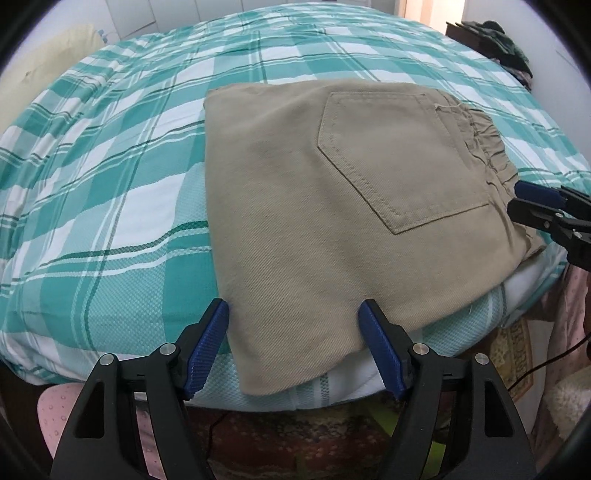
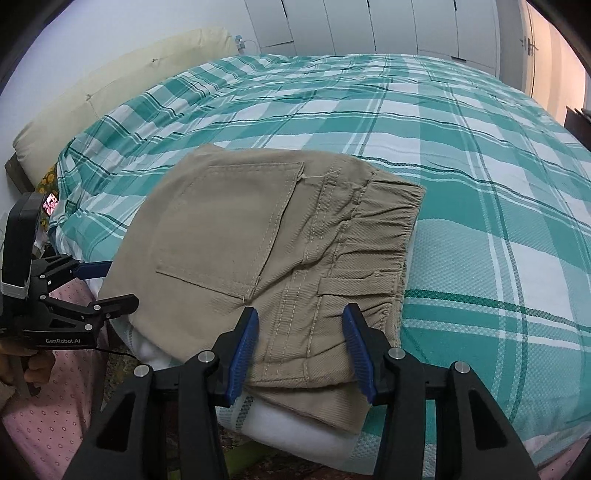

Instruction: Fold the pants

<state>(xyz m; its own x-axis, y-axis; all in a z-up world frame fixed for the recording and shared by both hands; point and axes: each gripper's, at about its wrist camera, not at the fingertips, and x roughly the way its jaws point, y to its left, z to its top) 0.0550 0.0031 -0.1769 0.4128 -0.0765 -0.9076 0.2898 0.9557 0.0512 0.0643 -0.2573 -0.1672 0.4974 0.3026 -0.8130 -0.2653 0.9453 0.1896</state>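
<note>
Left wrist view cuts off the near edge of the folded beige twill pants (image 1: 314,206) behind the left gripper (image 1: 293,347), so the contact between its blue ribbed pads and the cloth is hard to judge. The jaws stand spread on either side of the near corner of the fabric, with visible gaps to each pad; nothing is pinched.

Right wrist view shows the right gripper (image 2: 301,345) straddling the waistband end of the pants (image 2: 266,251). Its jaws are partly parted, one pad on each side of a stitched seam panel. Whether the pads press the cloth cannot be told, since the fingertips hide the contact line.

The pants lie folded into a compact rectangle at the near edge of the bed, on a teal-and-white plaid woven bedcover (image 1: 110,177). A five-sided patch pocket with double stitching faces upward. The gathered elastic waistband (image 2: 388,221) is crumpled, and one belt loop lies flat on it.

A cream padded headboard (image 2: 92,107) is partly cut off at the left. A person's hand (image 2: 26,369) on the left gripper's handle is mostly out of frame. White panelled wardrobe doors (image 2: 369,29) stand beyond the bed.
</note>
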